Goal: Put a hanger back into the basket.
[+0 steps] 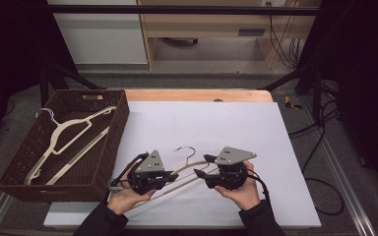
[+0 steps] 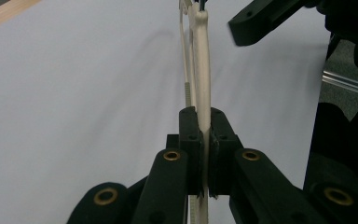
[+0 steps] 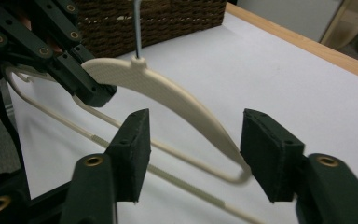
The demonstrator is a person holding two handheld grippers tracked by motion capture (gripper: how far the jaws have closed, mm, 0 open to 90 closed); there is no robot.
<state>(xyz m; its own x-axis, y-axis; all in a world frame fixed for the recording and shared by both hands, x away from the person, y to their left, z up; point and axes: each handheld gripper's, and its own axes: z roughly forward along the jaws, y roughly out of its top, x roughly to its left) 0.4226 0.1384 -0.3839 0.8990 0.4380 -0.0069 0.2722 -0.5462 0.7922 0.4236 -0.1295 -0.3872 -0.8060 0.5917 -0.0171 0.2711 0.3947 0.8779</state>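
Handover underway: our left gripper (image 2: 204, 154) clamps the cream hanger (image 3: 177, 95) above the white mat (image 1: 226, 123), our right gripper (image 3: 193, 151) stands open around its end. We should lift clear toward the wicker basket (image 1: 113, 142) without snagging.

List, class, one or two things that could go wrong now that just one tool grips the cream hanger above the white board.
1. The left tool pinches only a thin arm of the cream hanger, so it may pivot or slip.
2. The right tool stands open around the hanger's end; moving it sideways could knock the hanger.
3. The wire hook might catch the wicker basket rim.
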